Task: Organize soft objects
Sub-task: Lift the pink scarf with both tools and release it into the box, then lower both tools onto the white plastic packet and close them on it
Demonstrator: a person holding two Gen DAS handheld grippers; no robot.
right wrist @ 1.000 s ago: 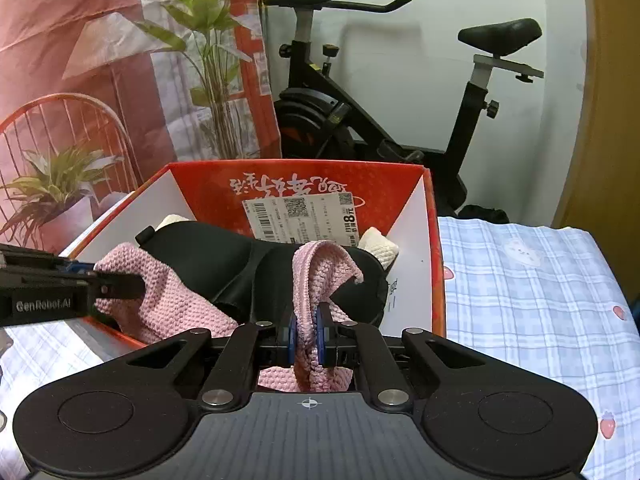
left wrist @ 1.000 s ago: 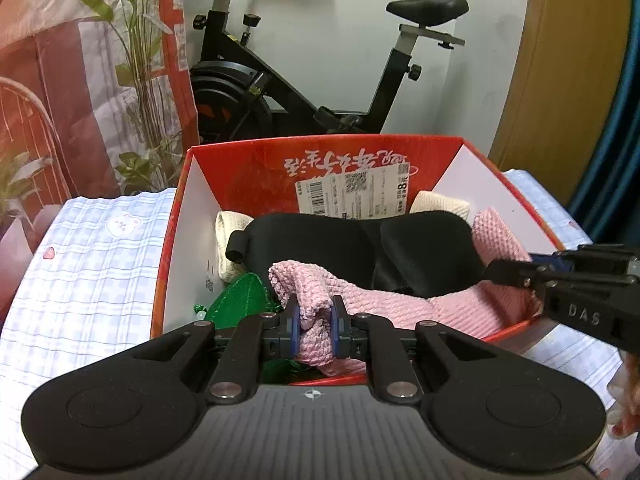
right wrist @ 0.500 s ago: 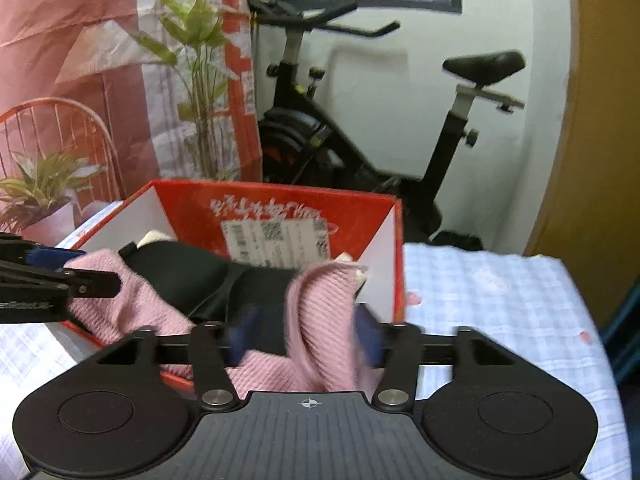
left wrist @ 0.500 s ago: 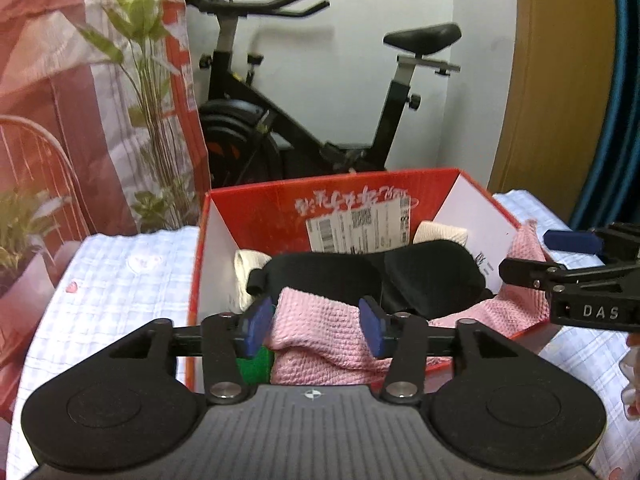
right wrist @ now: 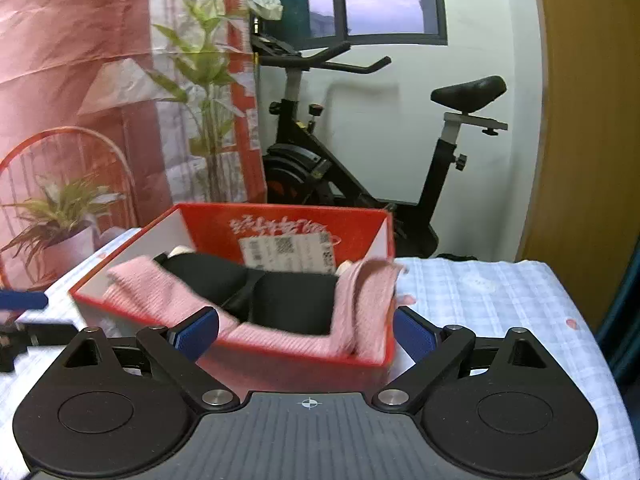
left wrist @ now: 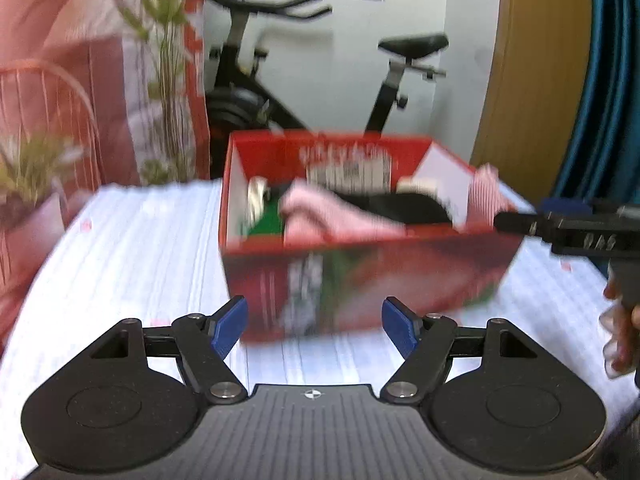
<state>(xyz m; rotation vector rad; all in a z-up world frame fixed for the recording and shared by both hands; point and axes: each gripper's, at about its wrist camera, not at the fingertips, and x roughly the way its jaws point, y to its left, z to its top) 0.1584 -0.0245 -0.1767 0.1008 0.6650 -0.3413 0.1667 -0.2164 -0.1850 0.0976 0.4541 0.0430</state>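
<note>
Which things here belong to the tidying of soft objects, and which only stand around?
Part of the job:
- red box
- pink knitted cloth, draped over the box rim
- black padded item inside the box
- left tongs and right tongs, both open

Just standing around:
- exercise bike
- potted plant
- checked tablecloth

A pink towel (right wrist: 352,308) drapes over the red box's (right wrist: 280,364) right corner, atop a black item (right wrist: 288,296).
</note>
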